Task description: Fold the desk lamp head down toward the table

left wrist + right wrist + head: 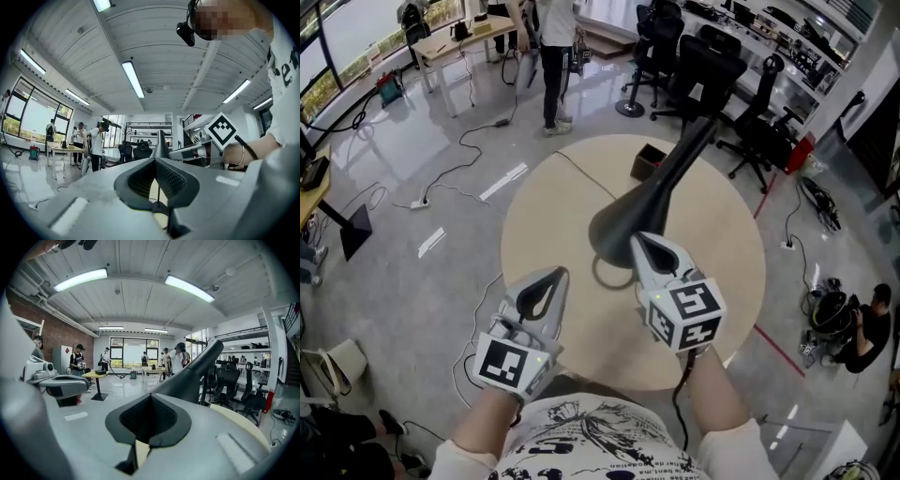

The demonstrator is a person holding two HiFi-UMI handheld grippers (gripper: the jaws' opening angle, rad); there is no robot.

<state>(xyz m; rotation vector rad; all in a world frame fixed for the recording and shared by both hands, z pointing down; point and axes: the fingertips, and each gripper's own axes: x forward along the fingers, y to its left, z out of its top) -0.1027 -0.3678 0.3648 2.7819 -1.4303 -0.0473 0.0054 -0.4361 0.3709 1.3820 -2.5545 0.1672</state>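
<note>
A black desk lamp stands on the round beige table. Its wide cone head hangs over the table's middle, and its arm slopes up and away to the right. My right gripper is shut on nothing, its tip at the near rim of the head; whether it touches is unclear. In the right gripper view the lamp rises just beyond the shut right gripper. My left gripper is shut and empty, left of the head and apart from it. The left gripper view shows the left gripper with the lamp ahead.
A small black box sits at the table's far edge by the lamp arm. A thin cable crosses the tabletop. Black office chairs stand behind the table. One person stands far off, another sits on the floor at right.
</note>
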